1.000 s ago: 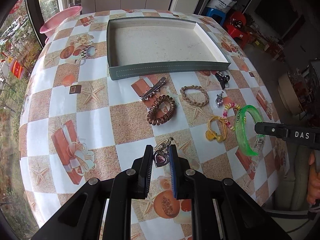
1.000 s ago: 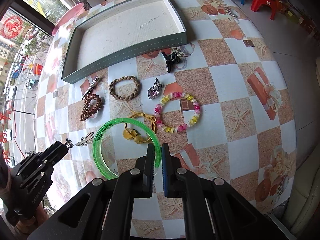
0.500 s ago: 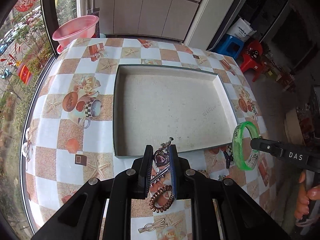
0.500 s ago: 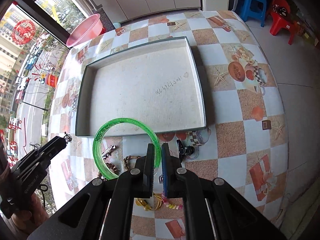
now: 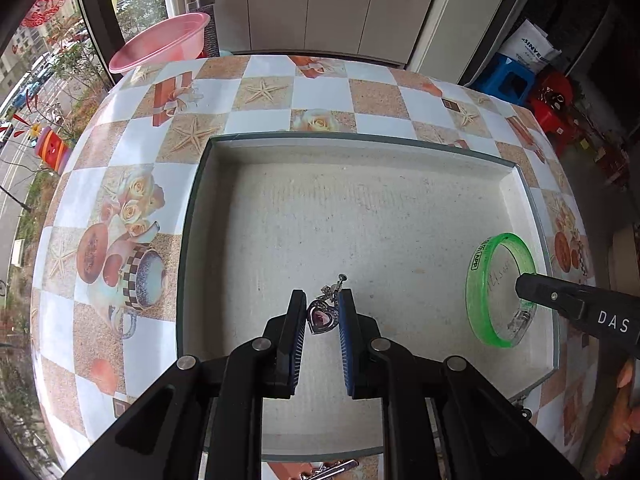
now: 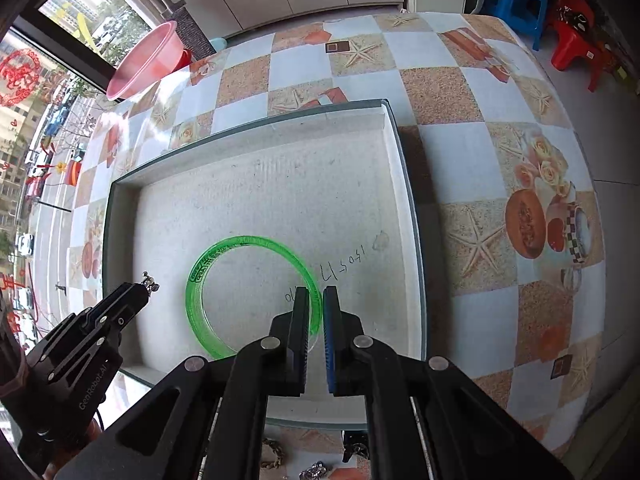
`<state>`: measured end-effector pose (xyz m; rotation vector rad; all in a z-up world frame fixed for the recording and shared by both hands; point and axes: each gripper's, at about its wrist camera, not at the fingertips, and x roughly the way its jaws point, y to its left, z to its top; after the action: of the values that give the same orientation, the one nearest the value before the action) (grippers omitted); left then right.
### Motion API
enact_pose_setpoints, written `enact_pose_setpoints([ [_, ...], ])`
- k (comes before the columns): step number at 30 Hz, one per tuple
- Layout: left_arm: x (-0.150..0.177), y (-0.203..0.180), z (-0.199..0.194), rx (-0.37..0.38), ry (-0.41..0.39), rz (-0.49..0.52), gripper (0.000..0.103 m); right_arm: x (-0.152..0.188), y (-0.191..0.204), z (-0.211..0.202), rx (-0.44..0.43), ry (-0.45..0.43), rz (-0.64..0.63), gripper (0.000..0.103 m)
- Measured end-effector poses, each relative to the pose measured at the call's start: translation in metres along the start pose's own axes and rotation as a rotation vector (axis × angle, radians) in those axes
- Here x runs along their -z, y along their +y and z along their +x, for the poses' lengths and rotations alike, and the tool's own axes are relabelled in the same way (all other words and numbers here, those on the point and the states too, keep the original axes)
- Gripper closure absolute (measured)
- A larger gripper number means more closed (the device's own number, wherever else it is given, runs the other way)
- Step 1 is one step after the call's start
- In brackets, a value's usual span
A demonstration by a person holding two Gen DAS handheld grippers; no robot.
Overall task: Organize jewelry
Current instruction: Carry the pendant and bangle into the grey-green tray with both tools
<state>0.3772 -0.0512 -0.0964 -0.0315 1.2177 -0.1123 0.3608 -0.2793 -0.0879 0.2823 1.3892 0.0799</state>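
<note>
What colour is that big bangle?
Bright see-through green bangle, clearest in the right wrist view.

One tray (image 5: 192, 240); one green bangle (image 6: 208, 264); one heart pendant (image 5: 321, 317); one pink basin (image 5: 160, 46); two tools (image 5: 321, 300) (image 6: 316, 300)

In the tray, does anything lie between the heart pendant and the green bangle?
No. In the left wrist view, only bare tray floor separates the heart pendant from the green bangle.

Both wrist views look steeply down, close above the shared tray (image 5: 192, 216) (image 6: 408, 200)
</note>
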Motion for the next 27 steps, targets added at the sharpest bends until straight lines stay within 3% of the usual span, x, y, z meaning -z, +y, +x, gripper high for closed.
enact_pose_setpoints([
  [8,-0.005,-0.008,0.021,-0.079,-0.024,0.041,0.074,-0.013,-0.003,0.029,0.036,0.019,-0.006,0.096],
  [15,-0.002,-0.019,0.022,-0.137,-0.035,0.11,0.074,-0.012,-0.002,0.031,0.031,0.008,-0.026,0.093],
  [16,-0.002,-0.018,0.021,-0.134,-0.032,0.104,0.074,-0.012,-0.003,0.03,0.027,0.009,-0.029,0.09],
  [18,-0.003,-0.015,0.02,-0.123,-0.015,0.087,0.074,-0.012,-0.002,0.029,0.01,0.011,-0.03,0.074],
  [19,-0.003,-0.014,0.019,-0.116,-0.008,0.078,0.074,-0.012,-0.003,0.027,0.001,0.007,-0.027,0.06],
  [27,0.002,-0.012,-0.007,-0.096,-0.058,0.063,0.074,-0.009,-0.003,-0.003,-0.085,-0.061,0.002,0.05],
])
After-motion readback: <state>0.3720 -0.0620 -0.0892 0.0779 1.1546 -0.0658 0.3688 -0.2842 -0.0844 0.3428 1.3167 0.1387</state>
